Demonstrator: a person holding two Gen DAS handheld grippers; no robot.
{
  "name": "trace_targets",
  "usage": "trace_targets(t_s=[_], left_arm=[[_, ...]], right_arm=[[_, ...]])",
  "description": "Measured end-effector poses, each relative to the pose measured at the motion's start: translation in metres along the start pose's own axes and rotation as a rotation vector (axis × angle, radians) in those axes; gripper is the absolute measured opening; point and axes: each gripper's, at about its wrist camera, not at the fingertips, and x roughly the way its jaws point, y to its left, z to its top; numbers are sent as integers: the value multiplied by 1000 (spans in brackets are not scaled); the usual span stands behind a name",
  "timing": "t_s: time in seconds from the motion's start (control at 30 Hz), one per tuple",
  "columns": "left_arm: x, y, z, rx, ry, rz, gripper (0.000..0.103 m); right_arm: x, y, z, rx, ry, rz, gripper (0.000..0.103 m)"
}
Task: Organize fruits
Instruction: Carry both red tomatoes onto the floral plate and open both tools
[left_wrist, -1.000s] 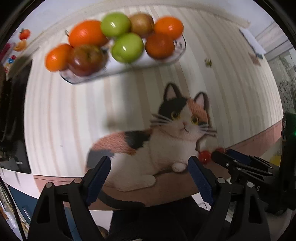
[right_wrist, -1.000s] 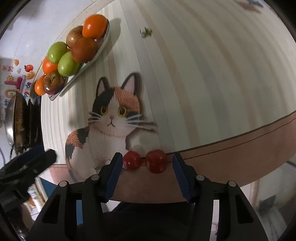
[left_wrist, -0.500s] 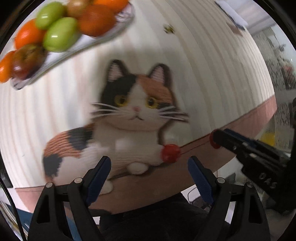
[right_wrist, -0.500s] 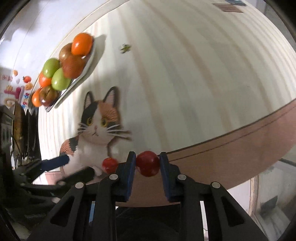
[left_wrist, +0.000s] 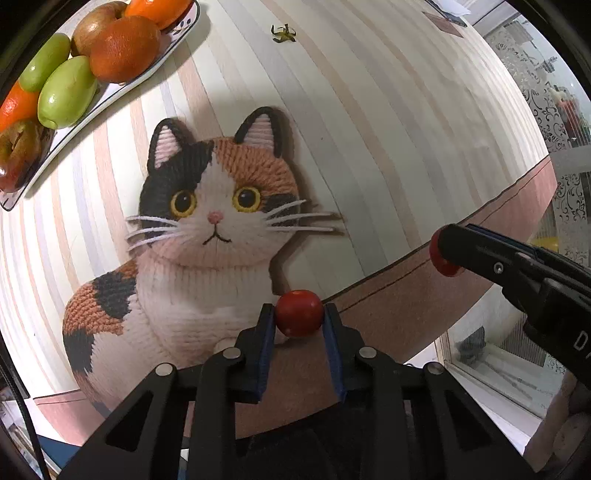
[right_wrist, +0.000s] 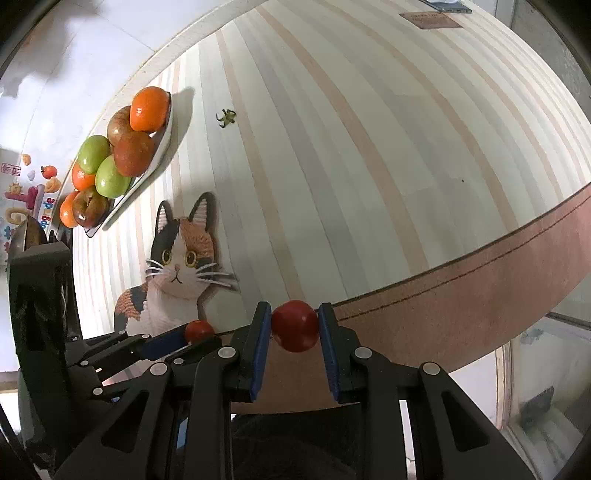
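My left gripper (left_wrist: 299, 314) is shut on a small red cherry tomato (left_wrist: 298, 312) near the table's front edge, by the cat picture. My right gripper (right_wrist: 294, 325) is shut on a second red cherry tomato (right_wrist: 295, 325) and holds it above the brown table border. In the left wrist view the right gripper (left_wrist: 443, 254) shows at the right with its tomato (left_wrist: 441, 264). In the right wrist view the left gripper (right_wrist: 195, 334) shows at the lower left with its tomato (right_wrist: 198, 329). A glass plate (right_wrist: 162, 147) with oranges, green fruits and apples stands at the far left.
A calico cat picture (left_wrist: 207, 236) lies on the striped tablecloth (right_wrist: 351, 166). A small green stem (right_wrist: 226, 117) lies beside the plate. A brown border (right_wrist: 461, 295) marks the table's front edge, with floor beyond. Colourful stickers (right_wrist: 29, 192) are on the wall at left.
My left gripper has moved right to the second tomato and closed on it. My right gripper closed on its tomato and has lifted it off the table edge.
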Motion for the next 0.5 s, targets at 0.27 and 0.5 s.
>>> trace_targets(t_s=[0.27,0.5], left_arm=[[-16,7,3,-15,-45,-1,23],[-55,37,9,-81,-127,-23,23]], right_arm=[[-3,2,4,-15,-9,-3,29],[-13,15,12,-45,-33,19,29]])
